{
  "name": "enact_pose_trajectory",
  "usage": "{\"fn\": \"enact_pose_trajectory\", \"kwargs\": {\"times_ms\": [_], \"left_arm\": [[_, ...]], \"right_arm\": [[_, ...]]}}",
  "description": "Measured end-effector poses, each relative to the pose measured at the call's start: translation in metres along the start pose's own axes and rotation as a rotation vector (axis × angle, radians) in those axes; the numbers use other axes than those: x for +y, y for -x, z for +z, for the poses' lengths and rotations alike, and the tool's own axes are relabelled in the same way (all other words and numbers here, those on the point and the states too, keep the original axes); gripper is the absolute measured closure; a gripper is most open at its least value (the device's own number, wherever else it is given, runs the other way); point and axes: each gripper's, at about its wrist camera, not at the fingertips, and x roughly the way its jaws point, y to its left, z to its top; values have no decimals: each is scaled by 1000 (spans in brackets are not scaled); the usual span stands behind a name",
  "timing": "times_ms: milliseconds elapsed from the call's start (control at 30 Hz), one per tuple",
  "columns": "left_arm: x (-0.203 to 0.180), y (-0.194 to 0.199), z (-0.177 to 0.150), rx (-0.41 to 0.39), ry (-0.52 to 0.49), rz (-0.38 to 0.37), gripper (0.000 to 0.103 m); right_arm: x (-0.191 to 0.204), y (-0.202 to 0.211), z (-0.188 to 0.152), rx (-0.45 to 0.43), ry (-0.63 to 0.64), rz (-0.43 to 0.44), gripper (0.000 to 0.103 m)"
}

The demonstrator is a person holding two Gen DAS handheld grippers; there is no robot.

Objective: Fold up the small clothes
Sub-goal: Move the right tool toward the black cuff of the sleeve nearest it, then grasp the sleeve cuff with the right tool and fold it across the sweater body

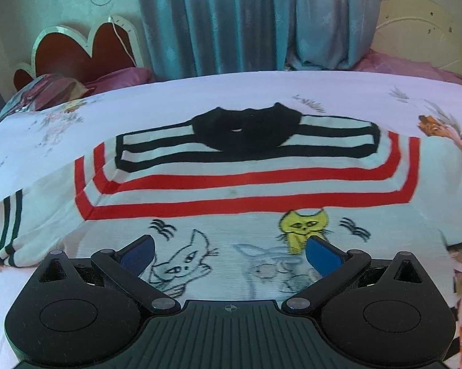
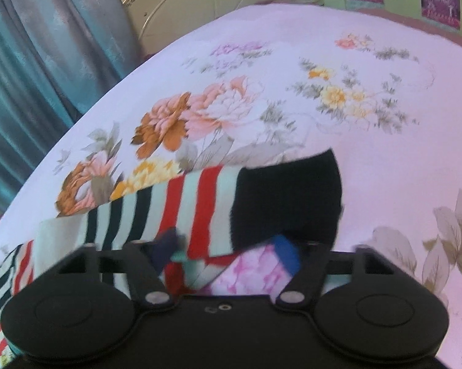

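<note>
A small white sweater (image 1: 231,190) with red and black stripes, a black collar (image 1: 246,129) and cat drawings lies flat on the bed in the left wrist view. My left gripper (image 1: 229,253) is open and empty, low over the sweater's cat drawings. In the right wrist view the sweater's striped sleeve (image 2: 175,212) with its black cuff (image 2: 292,196) lies across the floral sheet. My right gripper (image 2: 228,253) is open, its blue fingers (image 2: 287,253) on either side of the sleeve's near edge; the view is blurred.
The bed is covered by a white floral sheet (image 2: 292,77). Blue curtains (image 1: 255,21) hang behind it. A red headboard (image 1: 80,49) and pillows (image 1: 46,92) are at the far left. A cream bed frame (image 2: 185,9) stands at the back.
</note>
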Motion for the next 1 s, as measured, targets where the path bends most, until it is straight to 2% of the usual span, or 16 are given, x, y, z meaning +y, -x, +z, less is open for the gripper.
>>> {"fn": "enact_pose_trajectory", "kwargs": {"times_ms": [33,100,233,333,467,567,667,800,900,1000], "left_arm": [[2,-1,0,1,0,-1,0],[3,-4,0,5,1,3,0],[8,-7,0,19,15,-27,0],[13,-4,2,18,31,-32,0],[31,2,6,2,66,-30,0],[51,9,9,-20,92,-24,0],[71,11,10,-30,111,-23,0],[95,9,9,-21,144,-50,0],[103,3,6,-10,163,-85,0],[101,-4,4,21,182,-171,0]], "right_arm": [[0,-1,1,-10,9,-9,69],[-1,-1,3,-23,25,-1,80],[11,9,4,-78,109,-4,89],[39,28,1,-145,222,27,91],[102,57,-17,-206,402,142,91],[155,72,-45,-201,518,256,91],[205,75,-84,-144,606,359,91],[256,63,-140,-27,690,427,90],[279,49,-172,64,718,438,76],[290,43,-190,128,721,453,57]]}}
